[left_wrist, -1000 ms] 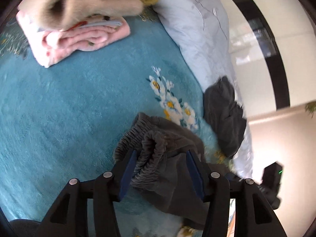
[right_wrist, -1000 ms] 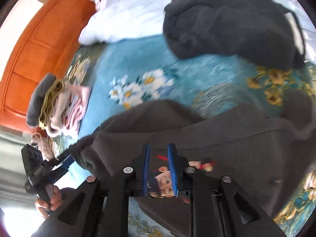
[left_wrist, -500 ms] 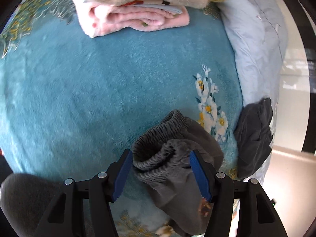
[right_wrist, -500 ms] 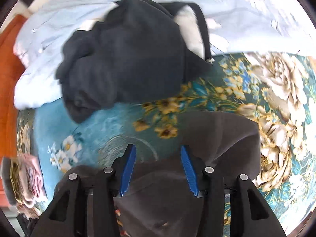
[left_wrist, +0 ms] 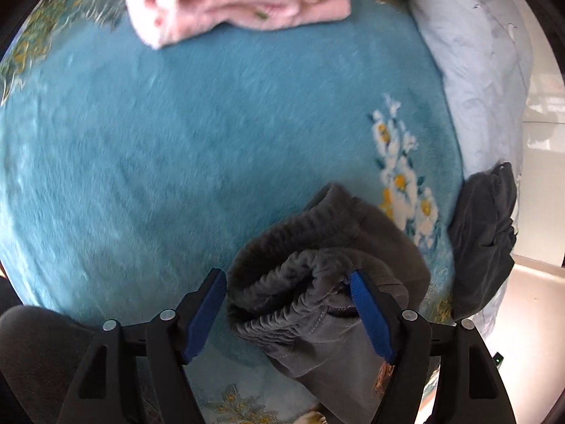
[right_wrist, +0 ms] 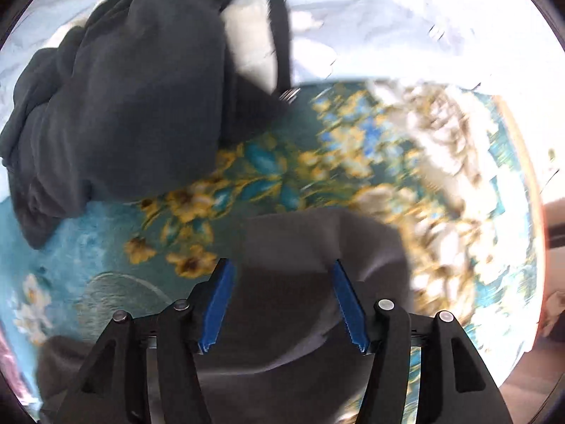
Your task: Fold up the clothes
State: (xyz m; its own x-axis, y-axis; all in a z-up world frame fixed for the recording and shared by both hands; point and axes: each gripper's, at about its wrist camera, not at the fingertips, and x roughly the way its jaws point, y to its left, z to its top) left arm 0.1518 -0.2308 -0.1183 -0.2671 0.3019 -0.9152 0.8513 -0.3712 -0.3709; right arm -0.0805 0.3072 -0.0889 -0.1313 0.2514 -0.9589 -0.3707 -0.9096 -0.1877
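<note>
A dark grey pair of trousers (left_wrist: 328,282) lies bunched on the teal floral blanket (left_wrist: 197,148), its elastic waistband between the blue pads of my left gripper (left_wrist: 286,279). The jaws stand wide open around the waistband and do not clamp it. In the right wrist view my right gripper (right_wrist: 280,268) is open too, over the flat far end of the same grey garment (right_wrist: 317,247). A crumpled black garment (right_wrist: 120,106) lies beyond it on the pale sheet; it also shows in the left wrist view (left_wrist: 483,243).
A stack of folded clothes with a pink one (left_wrist: 243,10) at the bottom sits at the far end of the blanket. A light blue quilt (left_wrist: 480,53) runs along the right side. The bed edge and pale floor (left_wrist: 536,300) are at the right.
My right gripper let go of the grey garment, opened wide and swung toward its other end. My left gripper opened wider and drew back a little from the waistband.
</note>
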